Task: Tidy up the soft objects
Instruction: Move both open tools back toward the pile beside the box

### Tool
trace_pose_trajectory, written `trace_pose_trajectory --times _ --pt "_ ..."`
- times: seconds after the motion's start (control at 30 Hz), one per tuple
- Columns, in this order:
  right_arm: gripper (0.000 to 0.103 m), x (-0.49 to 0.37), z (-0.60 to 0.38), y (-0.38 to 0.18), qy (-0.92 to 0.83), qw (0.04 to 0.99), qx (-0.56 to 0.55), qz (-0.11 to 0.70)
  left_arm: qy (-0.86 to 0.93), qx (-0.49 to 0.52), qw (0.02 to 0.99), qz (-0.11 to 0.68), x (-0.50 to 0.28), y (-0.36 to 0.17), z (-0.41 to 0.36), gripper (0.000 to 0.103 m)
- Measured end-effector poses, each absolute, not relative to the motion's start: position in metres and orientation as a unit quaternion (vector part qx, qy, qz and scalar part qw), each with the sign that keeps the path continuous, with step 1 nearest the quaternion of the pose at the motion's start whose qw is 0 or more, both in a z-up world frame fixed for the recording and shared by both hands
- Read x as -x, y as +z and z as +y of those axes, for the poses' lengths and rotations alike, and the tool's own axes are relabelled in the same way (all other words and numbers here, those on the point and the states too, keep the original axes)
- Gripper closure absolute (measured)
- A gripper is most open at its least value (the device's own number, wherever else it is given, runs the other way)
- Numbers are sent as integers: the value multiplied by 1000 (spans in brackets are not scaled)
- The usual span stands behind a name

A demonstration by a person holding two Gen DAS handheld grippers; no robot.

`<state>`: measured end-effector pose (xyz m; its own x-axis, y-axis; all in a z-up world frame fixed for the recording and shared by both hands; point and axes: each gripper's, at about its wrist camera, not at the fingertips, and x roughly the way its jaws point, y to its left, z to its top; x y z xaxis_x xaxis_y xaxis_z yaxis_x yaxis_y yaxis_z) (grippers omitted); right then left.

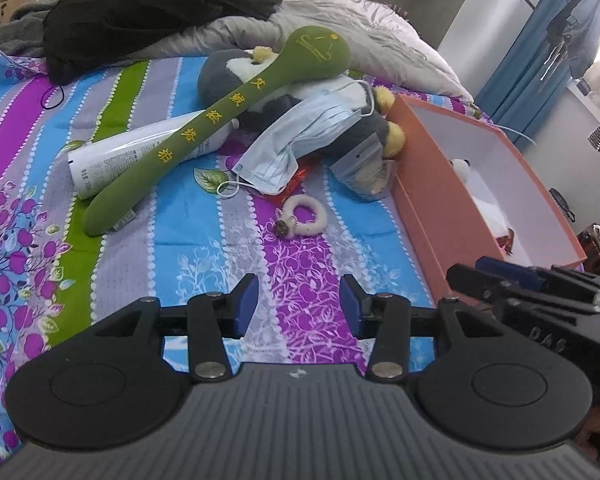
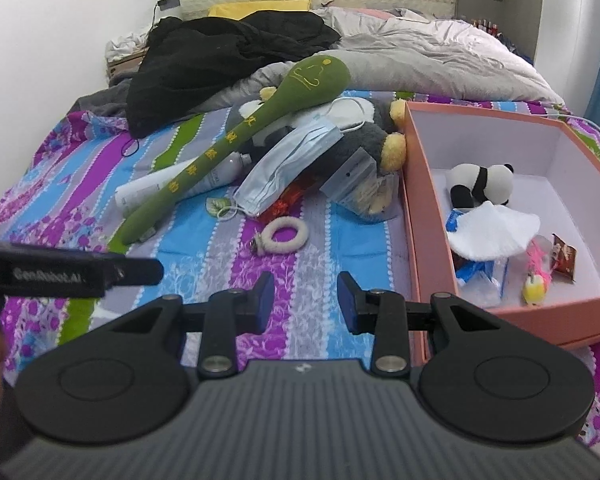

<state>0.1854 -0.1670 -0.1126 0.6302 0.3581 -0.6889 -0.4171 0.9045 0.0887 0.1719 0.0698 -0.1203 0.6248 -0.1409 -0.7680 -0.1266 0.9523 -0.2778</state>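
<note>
Two hand-held grippers hover spread and empty over the striped bed.

Left hand-held gripper (image 1: 299, 306) and right hand-held gripper (image 2: 305, 301) touch nothing. At frame centre, the long green plush mallet (image 2: 236, 148) lies diagonally, round head upper right. Right of it, a fuzzy panda (image 2: 482, 184) sits inside the pink cardboard box (image 2: 414, 208).

Both tools look alike — the left gripper (image 1: 299, 306) and right gripper (image 2: 305, 301) have matte black linkage arms, blue finger pads (image 1: 247, 300), silver pivot screws (image 2: 217, 363), round black discs and a ribbed grey housing; one side bar (image 2: 60, 272) reads "GenRobot.AI".
</note>
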Motion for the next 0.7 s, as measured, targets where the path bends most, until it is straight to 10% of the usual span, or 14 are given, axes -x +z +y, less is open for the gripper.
trace_pose_trajectory --times 0.7 --pt "65 -263 -161 -134 206 899 23 386 2 141 871 471 -251 -163 80 52"
